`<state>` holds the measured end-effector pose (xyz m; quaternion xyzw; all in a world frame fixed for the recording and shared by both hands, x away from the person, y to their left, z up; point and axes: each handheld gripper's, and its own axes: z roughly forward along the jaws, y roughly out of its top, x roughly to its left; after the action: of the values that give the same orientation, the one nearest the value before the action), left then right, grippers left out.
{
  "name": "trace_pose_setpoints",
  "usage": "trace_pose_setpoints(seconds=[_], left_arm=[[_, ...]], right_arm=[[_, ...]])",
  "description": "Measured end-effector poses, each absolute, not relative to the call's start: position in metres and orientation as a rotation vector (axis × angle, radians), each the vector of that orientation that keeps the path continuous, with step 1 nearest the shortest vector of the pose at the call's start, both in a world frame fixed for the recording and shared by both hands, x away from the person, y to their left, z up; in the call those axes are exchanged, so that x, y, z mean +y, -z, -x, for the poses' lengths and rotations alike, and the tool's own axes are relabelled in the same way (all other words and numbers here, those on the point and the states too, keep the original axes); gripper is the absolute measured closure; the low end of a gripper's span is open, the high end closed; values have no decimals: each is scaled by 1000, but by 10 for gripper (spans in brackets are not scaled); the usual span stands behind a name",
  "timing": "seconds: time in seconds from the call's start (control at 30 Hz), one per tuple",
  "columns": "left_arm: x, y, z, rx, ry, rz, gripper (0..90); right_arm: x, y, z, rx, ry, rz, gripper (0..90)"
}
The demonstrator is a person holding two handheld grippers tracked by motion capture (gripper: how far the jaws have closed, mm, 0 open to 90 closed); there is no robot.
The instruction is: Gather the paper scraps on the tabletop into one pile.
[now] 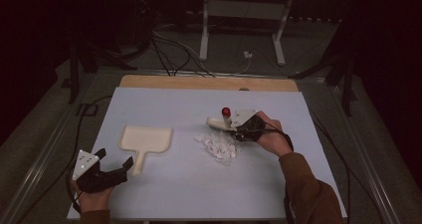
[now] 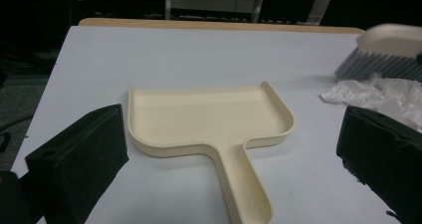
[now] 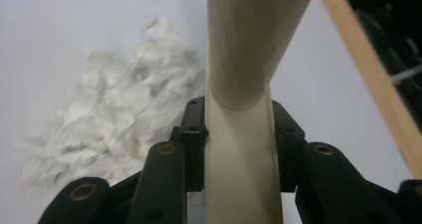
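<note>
A cream dustpan point(image 1: 147, 138) point(image 2: 209, 119) lies flat on the white table, handle toward me. My left gripper point(image 1: 115, 165) point(image 2: 224, 159) rests near the front left corner, open, its jaws either side of the handle's end without touching it. A pile of white paper scraps point(image 1: 218, 144) point(image 2: 383, 95) point(image 3: 109, 114) sits mid-table. My right gripper point(image 1: 238, 129) point(image 3: 241, 134) is shut on the cream handle of a brush point(image 1: 219, 123) point(image 3: 244, 149); its grey bristles point(image 2: 378, 64) hang just behind the pile. A red knob point(image 1: 226, 111) sticks up by the brush.
The white table top point(image 1: 278, 174) has a wooden strip point(image 1: 209, 82) along its far edge. Cables trail from both grippers off the table sides. A white stand's legs point(image 1: 204, 40) and more cables are on the floor beyond.
</note>
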<state>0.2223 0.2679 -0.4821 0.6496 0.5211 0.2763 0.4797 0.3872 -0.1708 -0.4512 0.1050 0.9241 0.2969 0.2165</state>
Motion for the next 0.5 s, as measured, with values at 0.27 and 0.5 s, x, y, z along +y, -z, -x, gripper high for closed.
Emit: trace_pose_setpoints(seconds=[0.27,0.5], left_arm=[[268,483,-223,1274,-670,-1586,3],[268,483,-223,1273,-670,-1587,4]], right_arm=[[-179,431,-382,2498,-945,-360,676],[-187,412,-368,2519,-1051,-352,676]])
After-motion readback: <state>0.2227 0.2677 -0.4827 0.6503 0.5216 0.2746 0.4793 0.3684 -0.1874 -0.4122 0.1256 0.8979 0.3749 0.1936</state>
